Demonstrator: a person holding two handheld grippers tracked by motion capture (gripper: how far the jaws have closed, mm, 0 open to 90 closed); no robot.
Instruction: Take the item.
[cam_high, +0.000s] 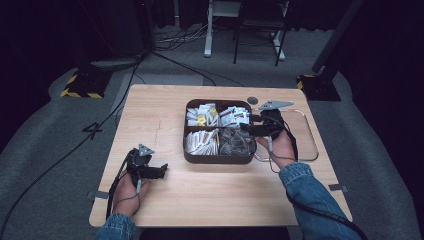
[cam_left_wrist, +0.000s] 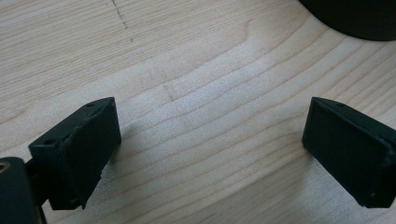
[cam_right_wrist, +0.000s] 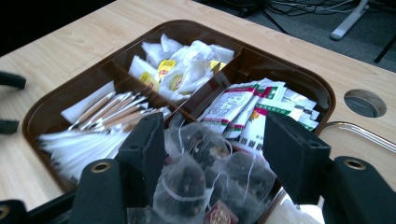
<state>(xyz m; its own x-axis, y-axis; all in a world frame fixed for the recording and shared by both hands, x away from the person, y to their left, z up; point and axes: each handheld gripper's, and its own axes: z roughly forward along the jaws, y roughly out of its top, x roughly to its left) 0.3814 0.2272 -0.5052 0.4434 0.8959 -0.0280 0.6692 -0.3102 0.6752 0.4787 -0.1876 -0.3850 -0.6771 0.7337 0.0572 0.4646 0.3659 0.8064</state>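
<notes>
Mesh tea bags (cam_right_wrist: 205, 172), filled with dark contents and tied with thin strings, lie directly under my right gripper (cam_right_wrist: 215, 154), whose jaws stand wide on either side of the pile without closing on anything. They fill the near right compartment of the brown divided tray (cam_high: 192, 156), which sits toward the counter's (cam_high: 165, 210) far right. I judge these bags light, soft and easily crushed; the gathered top or the string looks like the safest place to pinch, with a gentle squeeze. Paper-wrapped sticks (cam_right_wrist: 109, 112) occupy the near left compartment, yellow-labelled sachets (cam_right_wrist: 175, 77) the far left, printed packets (cam_right_wrist: 233, 105) the far right. My left gripper (cam_high: 150, 170) rests near the counter's near left corner, jaws wide over bare wood, holding nothing.
</notes>
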